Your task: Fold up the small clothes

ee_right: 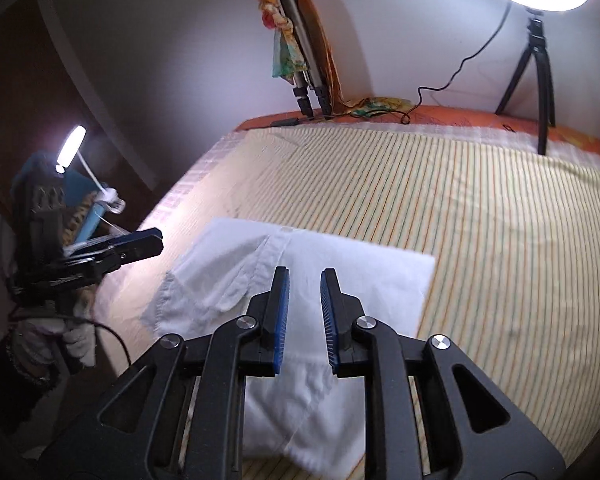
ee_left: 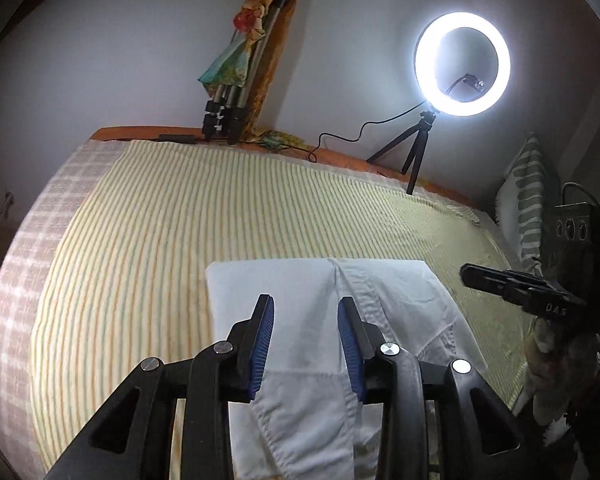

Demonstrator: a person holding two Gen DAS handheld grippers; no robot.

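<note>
A white garment [ee_left: 300,284] lies flat on the striped bed sheet [ee_left: 180,216], partly folded, with a seamed placket running down its middle. It also shows in the right wrist view [ee_right: 352,268]. My left gripper [ee_left: 306,308] hovers over its near part, jaws open, holding nothing. My right gripper [ee_right: 305,280] hovers over the same garment, jaws open and empty. The right gripper also appears at the right edge of the left wrist view [ee_left: 466,274], and the left gripper at the left of the right wrist view [ee_right: 158,240].
A lit ring light [ee_left: 462,62] on a small tripod stands at the bed's far edge, its cable trailing left. A folded tripod wrapped in coloured cloth [ee_left: 240,64] leans on the wall. A striped pillow [ee_left: 528,200] lies at the right. A small lamp [ee_right: 71,145] glows off the bed's left side.
</note>
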